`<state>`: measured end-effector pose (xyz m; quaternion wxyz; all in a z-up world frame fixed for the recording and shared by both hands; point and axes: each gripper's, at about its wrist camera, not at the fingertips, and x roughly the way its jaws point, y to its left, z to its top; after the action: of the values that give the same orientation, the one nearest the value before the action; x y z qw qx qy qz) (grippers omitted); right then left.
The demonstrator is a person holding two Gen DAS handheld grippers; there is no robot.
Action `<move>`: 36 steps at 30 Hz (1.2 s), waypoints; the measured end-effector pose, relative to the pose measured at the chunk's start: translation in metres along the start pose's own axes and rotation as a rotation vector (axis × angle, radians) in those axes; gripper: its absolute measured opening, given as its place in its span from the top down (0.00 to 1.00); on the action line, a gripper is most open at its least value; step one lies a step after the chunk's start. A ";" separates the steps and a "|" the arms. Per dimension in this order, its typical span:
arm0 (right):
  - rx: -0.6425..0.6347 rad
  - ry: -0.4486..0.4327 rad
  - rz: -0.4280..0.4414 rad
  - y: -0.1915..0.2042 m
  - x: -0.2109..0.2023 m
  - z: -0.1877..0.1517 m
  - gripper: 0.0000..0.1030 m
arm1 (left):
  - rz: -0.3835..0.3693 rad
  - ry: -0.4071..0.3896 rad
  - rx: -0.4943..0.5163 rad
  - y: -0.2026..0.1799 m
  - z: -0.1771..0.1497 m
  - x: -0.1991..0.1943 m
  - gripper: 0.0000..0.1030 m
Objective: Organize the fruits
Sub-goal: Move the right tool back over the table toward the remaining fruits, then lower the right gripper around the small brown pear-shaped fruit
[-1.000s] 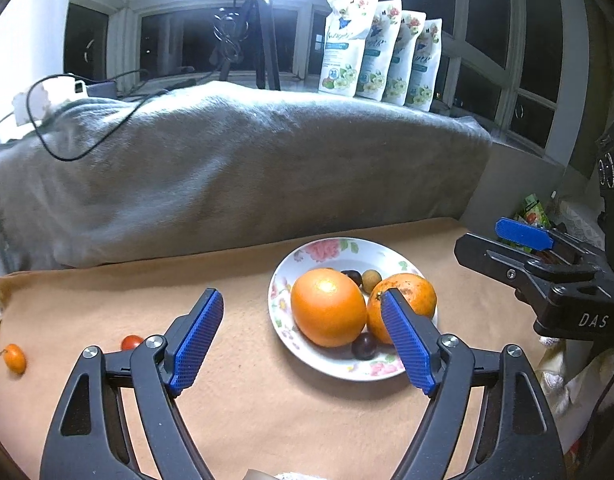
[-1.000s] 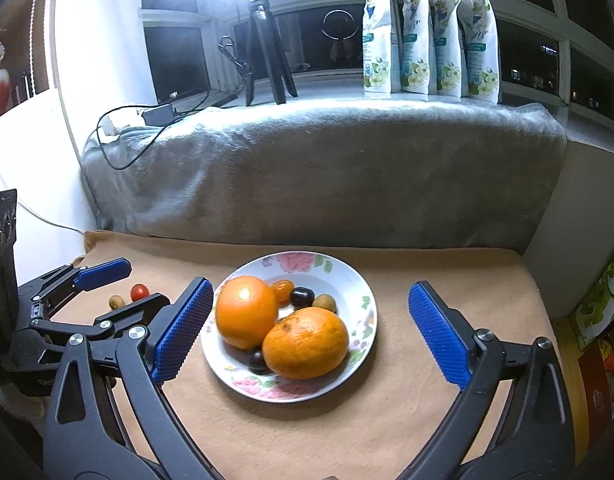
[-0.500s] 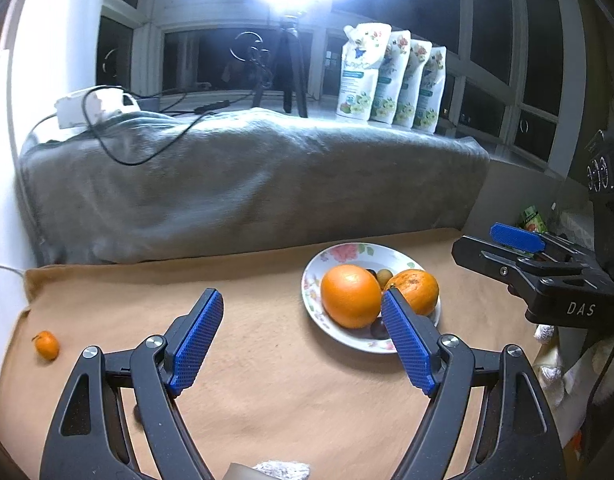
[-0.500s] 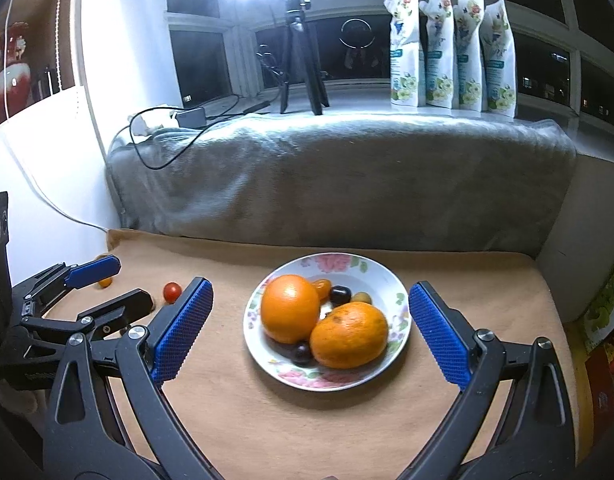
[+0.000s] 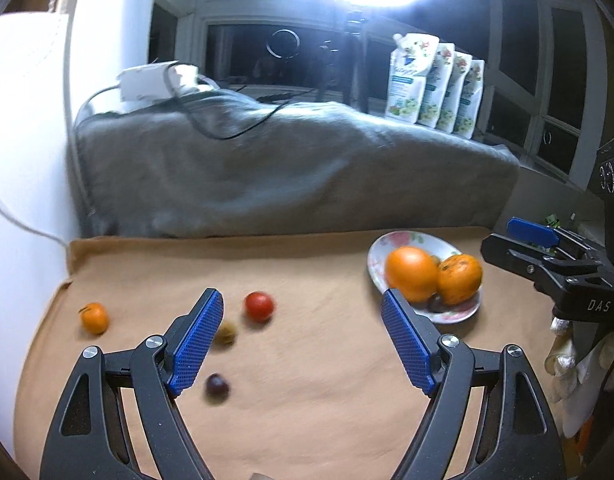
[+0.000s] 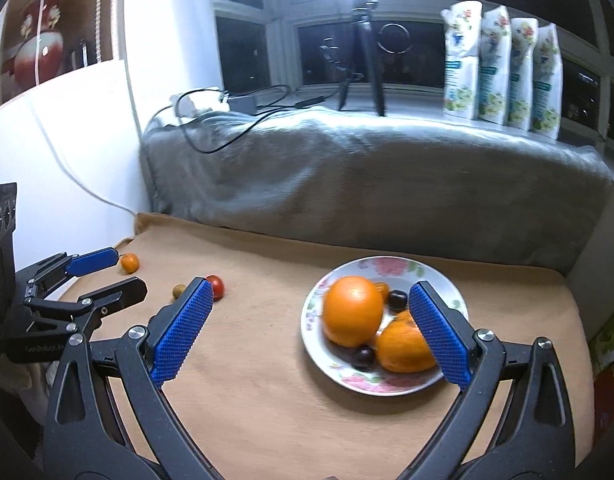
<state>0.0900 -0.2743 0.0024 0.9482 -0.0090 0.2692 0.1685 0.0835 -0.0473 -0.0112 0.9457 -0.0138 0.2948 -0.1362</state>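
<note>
Both my jaws stand spread wide with nothing between their pads. Ahead of my left gripper (image 5: 303, 344), loose on the tan cloth (image 5: 307, 420), lie a red tomato (image 5: 259, 306), a small orange fruit (image 5: 94, 317) off to its left, a dull yellowish fruit (image 5: 226, 333) and a dark one (image 5: 217, 386) close by its left finger. My right gripper (image 6: 307, 336) hovers near the flowered plate (image 6: 391, 384), which carries two oranges (image 6: 351, 310) and small dark fruits (image 6: 397, 300).

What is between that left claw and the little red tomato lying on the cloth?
Nothing visible. The left gripper is open and empty, and only bare tan cloth lies ahead of it up to the red tomato. A small brownish fruit sits beside the left pad, off that path.
</note>
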 end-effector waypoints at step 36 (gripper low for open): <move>-0.103 0.234 0.295 0.105 0.119 -0.021 0.31 | 0.196 0.121 -0.238 0.170 -0.062 0.005 0.43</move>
<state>0.1404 -0.1404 -0.0686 0.8736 -0.0375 0.3673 0.3170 0.0950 0.1188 -0.0833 0.9267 -0.0884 0.3651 -0.0078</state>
